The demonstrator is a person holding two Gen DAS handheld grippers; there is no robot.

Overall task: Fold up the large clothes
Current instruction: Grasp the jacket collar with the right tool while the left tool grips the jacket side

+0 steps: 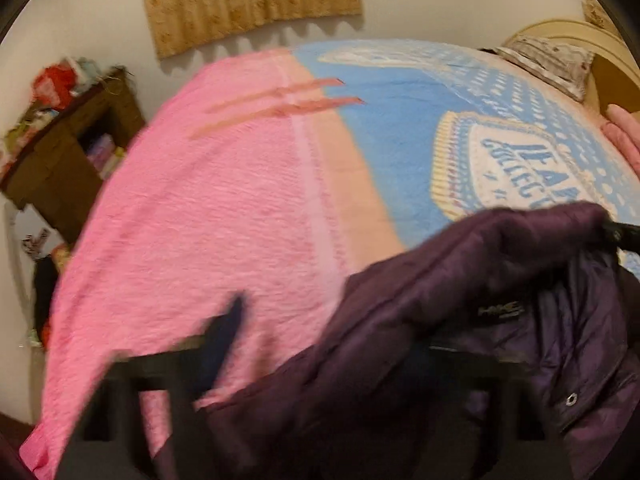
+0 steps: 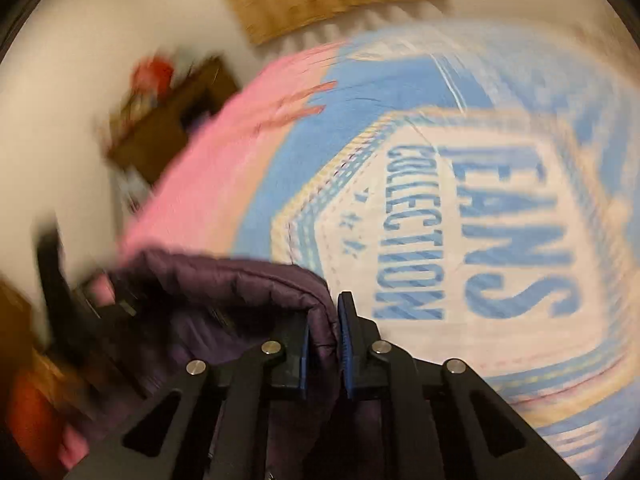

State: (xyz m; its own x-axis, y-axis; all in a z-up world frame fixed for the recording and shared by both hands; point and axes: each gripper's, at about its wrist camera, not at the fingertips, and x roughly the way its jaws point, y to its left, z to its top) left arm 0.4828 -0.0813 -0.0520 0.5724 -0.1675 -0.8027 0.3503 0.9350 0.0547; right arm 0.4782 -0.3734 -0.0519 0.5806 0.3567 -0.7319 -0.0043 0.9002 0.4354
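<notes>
In the left wrist view, nearest the lens, the purple jacket (image 1: pixel 420 320) is draped over the left gripper (image 1: pixel 320 344), whose black frame is seen blurred beneath it. One dark finger (image 1: pixel 230 332) stands clear of the cloth against the pink blanket (image 1: pixel 192 208); the other is hidden, so whether this gripper is clamped on the fabric cannot be told. The jacket is stretched rightwards and upwards toward a black tip at the right edge, judged to be the right gripper (image 1: pixel 622 236).

In the right wrist view, the right gripper (image 2: pixel 324 332) is seen closed on a padded edge of the jacket (image 2: pixel 224 280), blue pads (image 2: pixel 345 332) pressed to either side. The garment runs leftwards from there over the pink blanket (image 2: pixel 192 184), beside the blue printed blanket (image 2: pixel 500 220). Its long axis is thus spanned between both grippers, and the fold is judged to depend on carrying both ends together.
</notes>
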